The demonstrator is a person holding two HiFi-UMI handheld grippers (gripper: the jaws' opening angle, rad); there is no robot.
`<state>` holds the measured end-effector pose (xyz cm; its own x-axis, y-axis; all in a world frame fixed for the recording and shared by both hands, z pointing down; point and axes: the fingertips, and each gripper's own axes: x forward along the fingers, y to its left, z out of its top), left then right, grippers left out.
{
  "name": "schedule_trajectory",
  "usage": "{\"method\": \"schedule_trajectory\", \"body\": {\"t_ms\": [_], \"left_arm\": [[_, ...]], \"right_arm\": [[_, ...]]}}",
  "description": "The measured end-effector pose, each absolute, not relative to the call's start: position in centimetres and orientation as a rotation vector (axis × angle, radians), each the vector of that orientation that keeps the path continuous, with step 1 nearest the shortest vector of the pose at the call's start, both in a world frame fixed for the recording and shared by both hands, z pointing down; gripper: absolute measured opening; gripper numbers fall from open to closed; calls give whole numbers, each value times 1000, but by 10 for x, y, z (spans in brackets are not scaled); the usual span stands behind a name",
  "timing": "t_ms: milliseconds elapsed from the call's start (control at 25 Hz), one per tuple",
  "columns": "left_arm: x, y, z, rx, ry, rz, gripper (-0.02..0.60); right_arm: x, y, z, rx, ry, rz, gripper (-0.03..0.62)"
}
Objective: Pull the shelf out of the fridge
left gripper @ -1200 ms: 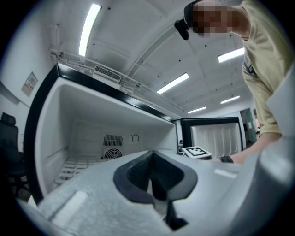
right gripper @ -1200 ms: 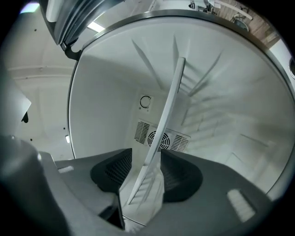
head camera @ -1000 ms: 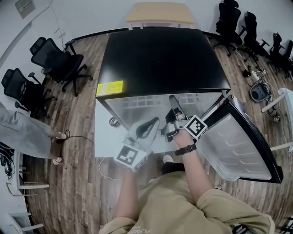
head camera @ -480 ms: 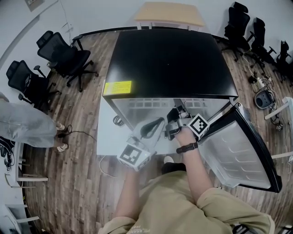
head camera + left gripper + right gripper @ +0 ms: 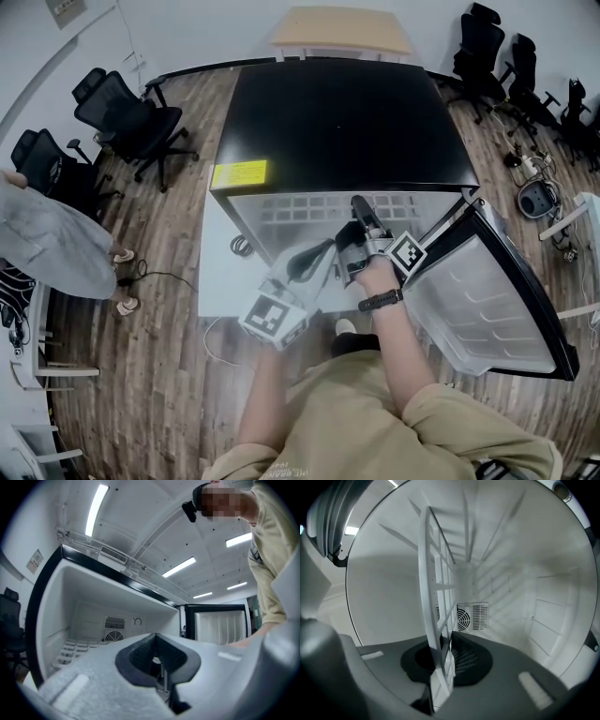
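The left tool (image 5: 157, 645), pressed together and empty, hovers before the open fridge (image 5: 337, 112). Inside its smooth white cavity sits the white lattice shelf (image 5: 436, 597). The right tool (image 5: 443, 644), its jaws just closing, pinches the shelf's front edge. The door (image 5: 487, 300) stands wide at right.

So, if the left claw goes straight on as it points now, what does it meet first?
Probably the fridge's back wall, near the fan grille; the way there looks free, though depth is unclear.
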<state>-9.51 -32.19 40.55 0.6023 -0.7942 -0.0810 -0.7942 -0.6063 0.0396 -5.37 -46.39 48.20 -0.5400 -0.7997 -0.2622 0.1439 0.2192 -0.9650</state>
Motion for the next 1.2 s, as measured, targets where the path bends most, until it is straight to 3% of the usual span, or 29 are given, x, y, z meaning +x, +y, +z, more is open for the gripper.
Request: {"method": "schedule_trajectory", "body": {"t_ms": [1200], "left_arm": [[-75,-239,391,-2871,1271,172,-2]], "right_arm": [[-33,-354,481,-670,1731,-1426,37]]}}
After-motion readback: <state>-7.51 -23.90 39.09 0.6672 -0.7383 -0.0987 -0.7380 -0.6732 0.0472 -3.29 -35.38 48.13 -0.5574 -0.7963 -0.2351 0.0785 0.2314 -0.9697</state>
